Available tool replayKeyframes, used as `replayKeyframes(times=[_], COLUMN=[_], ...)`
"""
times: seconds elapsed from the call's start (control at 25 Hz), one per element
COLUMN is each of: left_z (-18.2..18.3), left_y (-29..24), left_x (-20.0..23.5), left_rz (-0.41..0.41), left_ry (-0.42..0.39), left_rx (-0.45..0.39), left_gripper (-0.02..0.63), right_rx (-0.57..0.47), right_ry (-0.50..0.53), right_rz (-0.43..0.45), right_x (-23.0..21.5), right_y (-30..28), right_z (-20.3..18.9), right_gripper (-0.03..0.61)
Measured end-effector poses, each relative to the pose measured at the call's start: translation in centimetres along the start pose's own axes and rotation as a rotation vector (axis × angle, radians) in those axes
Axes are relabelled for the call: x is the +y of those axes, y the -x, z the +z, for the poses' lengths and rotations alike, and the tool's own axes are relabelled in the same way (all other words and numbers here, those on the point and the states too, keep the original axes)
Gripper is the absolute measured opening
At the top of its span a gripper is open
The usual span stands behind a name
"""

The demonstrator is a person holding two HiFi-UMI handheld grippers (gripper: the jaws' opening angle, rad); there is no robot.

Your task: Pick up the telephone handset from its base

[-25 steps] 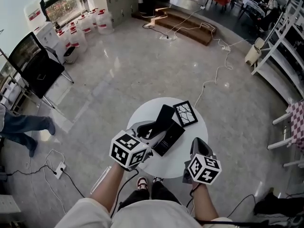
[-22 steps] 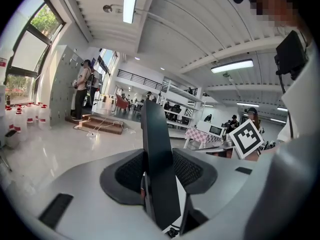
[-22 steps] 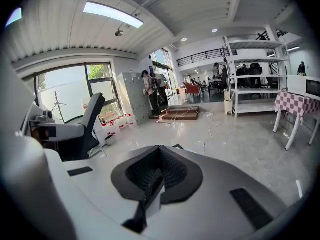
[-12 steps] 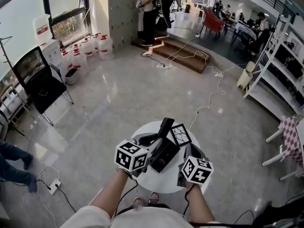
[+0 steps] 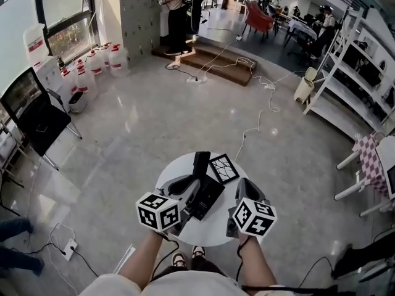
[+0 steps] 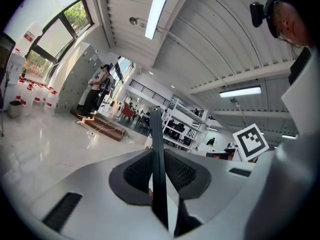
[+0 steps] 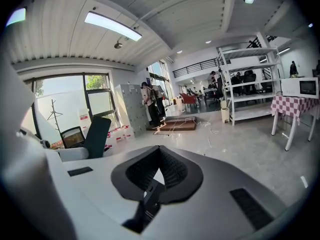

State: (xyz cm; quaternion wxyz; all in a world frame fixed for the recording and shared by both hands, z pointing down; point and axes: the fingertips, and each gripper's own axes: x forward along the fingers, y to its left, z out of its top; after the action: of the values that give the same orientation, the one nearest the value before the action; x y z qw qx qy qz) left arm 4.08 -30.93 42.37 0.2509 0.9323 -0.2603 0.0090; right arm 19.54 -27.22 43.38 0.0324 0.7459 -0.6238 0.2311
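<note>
A black telephone handset [image 5: 200, 165] stands tilted up over its black base [image 5: 208, 197] on a round white table [image 5: 216, 224]. My left gripper [image 5: 187, 188] is shut on the handset's lower end. In the left gripper view the handset [image 6: 157, 154] shows edge-on as a thin dark bar pressed between the pads. My right gripper [image 5: 242, 189] hovers over the table to the right of the base, its jaws shut with nothing between them. The right gripper view shows the base [image 7: 148, 204] below the pads and the raised handset [image 7: 97, 134] at the left.
A black-framed picture [image 5: 223, 168] lies on the table behind the base. Around the table are a shiny tiled floor with cables [image 5: 256, 119], a black chair [image 5: 34, 119] at the left, white shelving [image 5: 345, 73] at the right and people [image 5: 176, 11] far off.
The left gripper's jaws have closed on the handset and the gripper has rolled a little. The right gripper has risen off the table's near edge. The head view has tilted up.
</note>
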Motion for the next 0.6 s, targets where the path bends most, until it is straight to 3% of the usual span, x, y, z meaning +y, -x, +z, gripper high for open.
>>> replayKeyframes(times=[0.28, 0.6], left_z=[3.3, 7.9], left_y=[1.0, 3.0], left_x=[-1.4, -2.4], left_rz=[0.012, 0.081], left_ry=[-0.106, -0.216], left_rx=[-0.047, -0.179], left_gripper=[0.081, 0.081], right_rx=[-0.033, -0.097], right_ry=[-0.011, 0.015], right_rz=[-0.021, 0.003], right_x=[0.7, 2.1], right_y=[1.7, 2.5], right_z=[1.0, 3.7], right_gripper=[0.023, 0.023])
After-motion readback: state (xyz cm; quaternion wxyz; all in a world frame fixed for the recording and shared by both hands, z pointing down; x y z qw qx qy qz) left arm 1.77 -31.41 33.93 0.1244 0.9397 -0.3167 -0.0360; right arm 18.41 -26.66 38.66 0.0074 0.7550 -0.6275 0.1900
